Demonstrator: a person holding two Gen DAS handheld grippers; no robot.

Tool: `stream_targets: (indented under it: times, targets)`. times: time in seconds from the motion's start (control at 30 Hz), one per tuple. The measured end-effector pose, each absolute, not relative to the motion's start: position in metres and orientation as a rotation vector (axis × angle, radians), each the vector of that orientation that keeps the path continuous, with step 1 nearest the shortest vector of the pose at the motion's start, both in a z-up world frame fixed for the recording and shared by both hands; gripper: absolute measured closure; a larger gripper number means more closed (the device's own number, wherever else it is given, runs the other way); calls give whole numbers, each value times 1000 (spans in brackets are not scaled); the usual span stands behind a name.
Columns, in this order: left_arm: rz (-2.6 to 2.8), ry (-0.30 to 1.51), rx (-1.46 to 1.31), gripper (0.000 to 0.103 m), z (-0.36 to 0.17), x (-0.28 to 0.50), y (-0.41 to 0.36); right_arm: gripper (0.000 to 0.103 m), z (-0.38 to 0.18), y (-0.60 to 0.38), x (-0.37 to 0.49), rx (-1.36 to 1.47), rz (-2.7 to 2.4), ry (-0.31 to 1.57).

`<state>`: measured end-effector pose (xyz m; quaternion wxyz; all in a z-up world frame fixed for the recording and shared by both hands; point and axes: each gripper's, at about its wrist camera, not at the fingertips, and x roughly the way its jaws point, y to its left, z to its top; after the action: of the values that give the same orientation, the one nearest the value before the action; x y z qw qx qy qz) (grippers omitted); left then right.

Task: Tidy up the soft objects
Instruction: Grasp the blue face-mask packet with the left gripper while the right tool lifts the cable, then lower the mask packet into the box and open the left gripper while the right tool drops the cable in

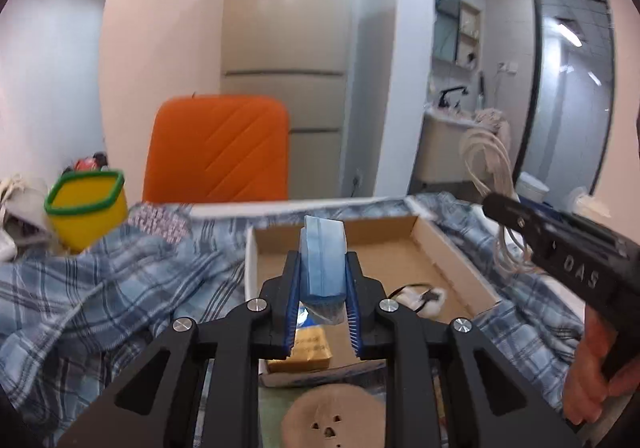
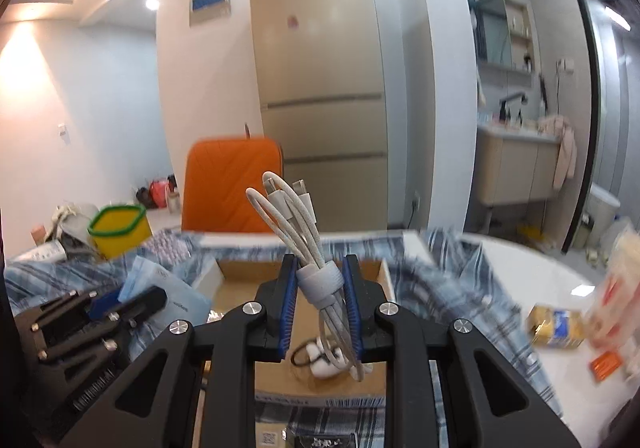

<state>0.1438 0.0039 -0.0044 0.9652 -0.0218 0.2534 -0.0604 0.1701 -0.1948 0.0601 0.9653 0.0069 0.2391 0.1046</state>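
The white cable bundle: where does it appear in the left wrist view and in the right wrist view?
Left wrist view: the white cable bundle hangs at the right edge, from the tip of the right gripper.
Right wrist view: it stands in the centre, clamped at its grey strap, above the cardboard box.
Shared landmark: the orange chair back behind the table, left of centre in both views.
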Motion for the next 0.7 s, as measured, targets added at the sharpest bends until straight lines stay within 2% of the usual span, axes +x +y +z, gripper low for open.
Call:
stream_targets:
  times: [0.37, 0.57, 0.6, 0.63, 0.7]
  targets:
    - [-109, 668, -67, 84, -22, 161, 8, 79, 14, -226, 206, 165, 242, 658]
    - [-118, 685, -53, 83, -24, 162, 3, 79, 8, -234, 213, 222, 247, 660]
    - [-124, 690, -54, 81, -25, 163, 3, 79, 6, -236, 214, 231, 244, 666]
    - [-130, 695, -55, 75, -26, 163, 3, 79, 6, -235, 215, 235, 243, 675]
    - [-141, 699, -54, 58, -26, 163, 2, 79, 2, -236, 219, 249, 247, 701]
